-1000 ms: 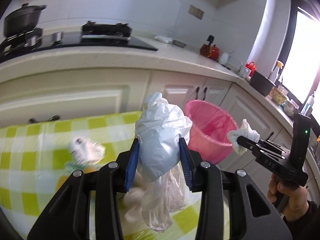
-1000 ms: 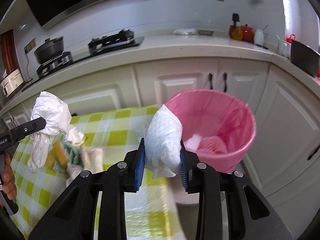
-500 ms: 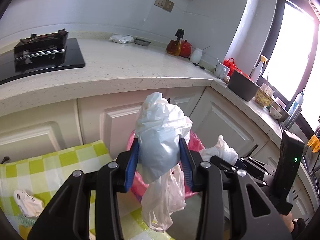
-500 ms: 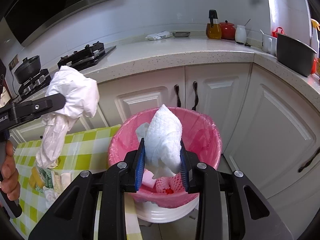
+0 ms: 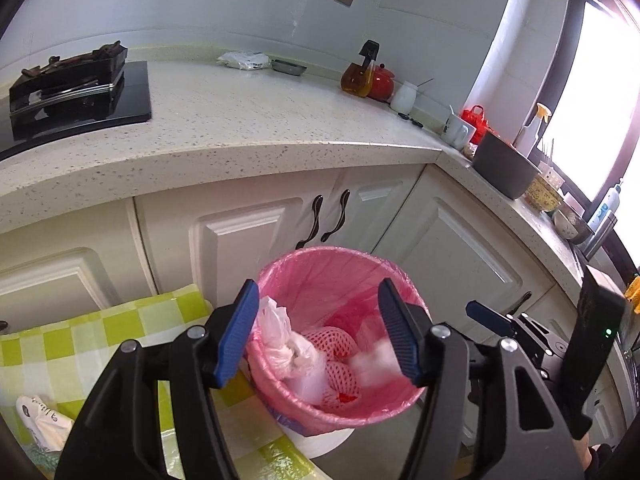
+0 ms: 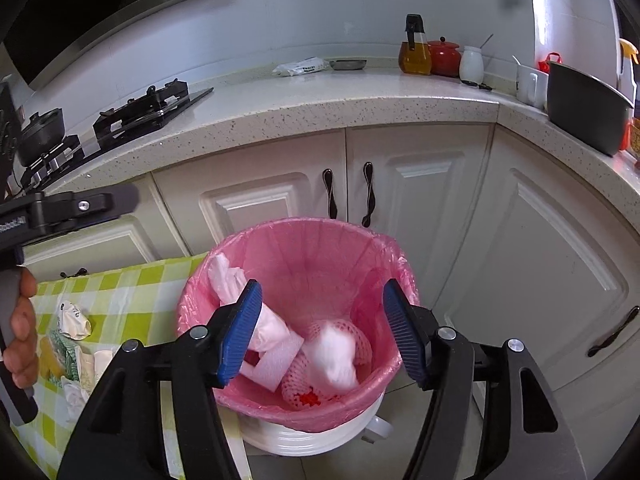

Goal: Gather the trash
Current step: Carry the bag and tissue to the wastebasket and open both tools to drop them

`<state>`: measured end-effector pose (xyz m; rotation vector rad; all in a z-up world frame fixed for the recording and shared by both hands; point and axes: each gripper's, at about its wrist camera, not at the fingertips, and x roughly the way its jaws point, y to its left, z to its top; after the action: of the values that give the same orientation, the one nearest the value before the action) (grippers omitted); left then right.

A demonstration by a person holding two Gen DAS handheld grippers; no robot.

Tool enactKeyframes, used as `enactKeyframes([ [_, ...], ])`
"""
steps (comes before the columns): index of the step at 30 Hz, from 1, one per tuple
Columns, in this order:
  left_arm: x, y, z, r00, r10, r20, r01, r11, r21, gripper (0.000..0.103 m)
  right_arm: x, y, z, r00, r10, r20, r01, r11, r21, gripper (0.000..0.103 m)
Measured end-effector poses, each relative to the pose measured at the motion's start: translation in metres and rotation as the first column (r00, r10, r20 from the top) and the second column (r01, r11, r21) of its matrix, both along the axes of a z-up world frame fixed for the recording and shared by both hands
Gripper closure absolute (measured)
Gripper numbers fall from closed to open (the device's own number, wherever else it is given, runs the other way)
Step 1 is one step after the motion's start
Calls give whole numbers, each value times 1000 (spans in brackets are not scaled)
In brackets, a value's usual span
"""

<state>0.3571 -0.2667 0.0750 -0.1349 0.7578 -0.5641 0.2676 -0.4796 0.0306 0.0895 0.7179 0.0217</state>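
Observation:
A white bin with a pink liner (image 5: 320,264) stands on the floor by the cabinets; it also shows in the right wrist view (image 6: 304,240). Both grippers hover over it, open and empty: my left gripper (image 5: 318,336) and my right gripper (image 6: 322,330). In the bin lie a crumpled plastic bag (image 5: 280,344), pink foam netting (image 5: 336,360) and a blurred white paper wad (image 6: 334,354). The plastic bag also shows at the bin's left side in the right wrist view (image 6: 228,280). More trash (image 6: 74,316) lies on the green checked tablecloth (image 6: 120,288).
White cabinet doors (image 6: 412,184) with black handles stand behind the bin. The stone countertop (image 5: 240,120) above carries a gas stove (image 5: 68,84), an oil bottle (image 5: 360,72), a red pot, cups and a dark pot (image 5: 504,164). A crumpled wrapper (image 5: 40,420) lies on the tablecloth.
Both grippers opened over the bin. The plastic bag dropped from the left gripper and the white paper wad from the right gripper into the bin.

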Motion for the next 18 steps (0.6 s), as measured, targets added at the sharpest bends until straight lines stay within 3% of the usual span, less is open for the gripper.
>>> enactKeyframes([
  [6,-26,37,5,999,34,36,-34,999,2,43,-12,9,-1,1000,6,6,-6,1000,21,41],
  [18,-98,145,-5,986,155,68,-157,987,30,43,-60,54,-1,999,44,33,-45,998,38,28],
])
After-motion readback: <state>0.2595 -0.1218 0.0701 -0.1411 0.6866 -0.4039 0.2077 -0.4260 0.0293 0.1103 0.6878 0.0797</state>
